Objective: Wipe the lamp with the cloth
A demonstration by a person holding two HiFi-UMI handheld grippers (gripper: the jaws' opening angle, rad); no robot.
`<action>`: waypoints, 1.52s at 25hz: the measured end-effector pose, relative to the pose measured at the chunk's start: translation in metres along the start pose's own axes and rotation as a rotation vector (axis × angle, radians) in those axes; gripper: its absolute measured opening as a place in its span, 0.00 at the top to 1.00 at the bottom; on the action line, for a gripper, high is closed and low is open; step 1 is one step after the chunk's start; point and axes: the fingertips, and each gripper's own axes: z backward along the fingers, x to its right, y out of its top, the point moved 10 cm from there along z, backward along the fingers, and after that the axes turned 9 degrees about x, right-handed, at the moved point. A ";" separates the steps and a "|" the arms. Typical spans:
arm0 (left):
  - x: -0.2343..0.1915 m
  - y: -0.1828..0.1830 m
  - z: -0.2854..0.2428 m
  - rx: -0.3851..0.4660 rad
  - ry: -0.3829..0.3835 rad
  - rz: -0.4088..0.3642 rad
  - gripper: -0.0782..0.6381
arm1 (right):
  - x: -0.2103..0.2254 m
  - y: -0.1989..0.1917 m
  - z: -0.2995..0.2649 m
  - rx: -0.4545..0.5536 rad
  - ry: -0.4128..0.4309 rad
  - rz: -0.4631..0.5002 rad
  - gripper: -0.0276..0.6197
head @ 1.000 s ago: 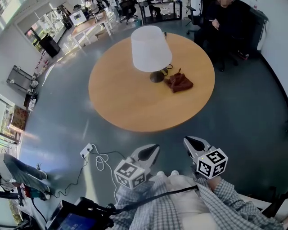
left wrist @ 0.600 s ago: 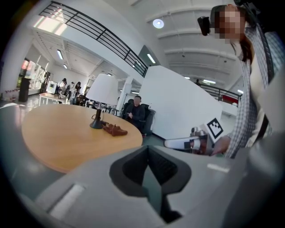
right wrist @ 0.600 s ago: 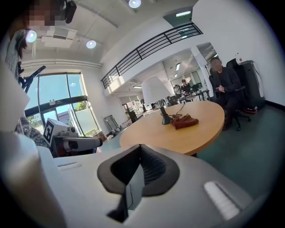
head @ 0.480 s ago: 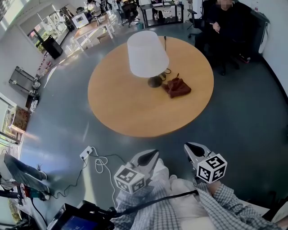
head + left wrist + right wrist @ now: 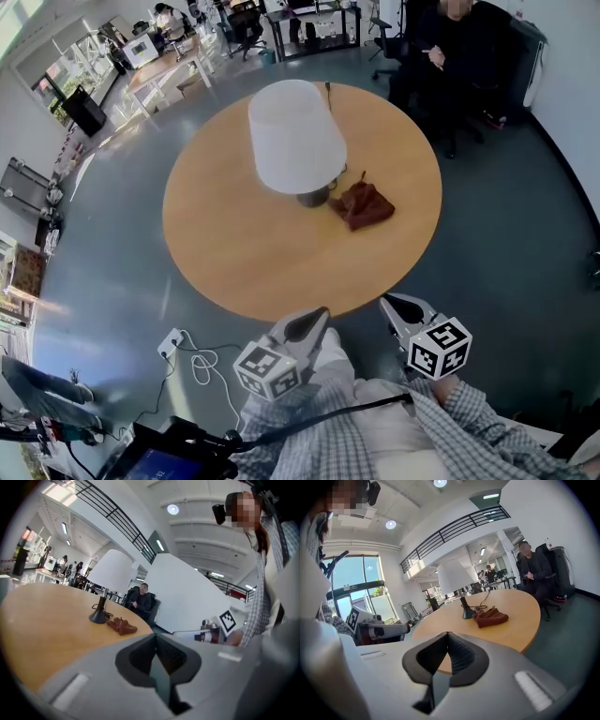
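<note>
Both the left gripper [image 5: 307,326] and the right gripper [image 5: 401,309] are held closed and empty, short of the table [image 5: 234,262]. With the cloth [image 5: 362,204] crumpled just right of the lamp [image 5: 294,136] base, the lamp could be knocked over during pickup.

Head cam looked steeply down from above, standing off the round surface [image 5: 244,253], with the left tool [image 5: 317,315] and right tool [image 5: 387,302] at frame bottom. Each tool cam sat low by the near rim and faced across it. All three shared the lamp [image 5: 295,136] and cloth [image 5: 361,204]. We also saw the opposite tool in each tool cam.
</note>
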 end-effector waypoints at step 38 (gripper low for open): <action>-0.174 0.063 -0.121 0.341 -0.137 0.450 0.65 | 0.055 0.083 -0.171 -0.033 0.110 0.076 0.95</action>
